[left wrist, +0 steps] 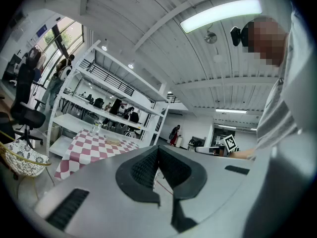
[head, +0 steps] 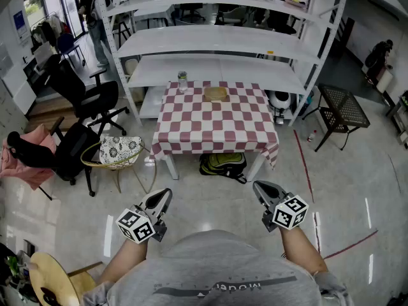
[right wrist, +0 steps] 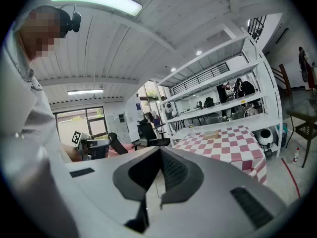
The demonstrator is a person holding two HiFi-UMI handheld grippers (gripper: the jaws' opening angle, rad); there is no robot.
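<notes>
Clear jar (head: 183, 80) and tan tray (head: 215, 94) sit at the far edge of the checked worktop (head: 217, 129), well ahead of both tools. Jaws together, nothing between, on left tool (head: 164, 195) and right tool (head: 260, 187), both low by the torso. Risk, as I judge it: a long reach across could tip the jar, and the bag (head: 223, 164) beneath could catch a foot.

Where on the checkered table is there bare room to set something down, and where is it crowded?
The table is bare across its near and middle cloth and along both side edges. Only the far edge is taken: a bottle near the far left corner and a small tray at its middle. Underneath, a backpack lies on the floor.
</notes>
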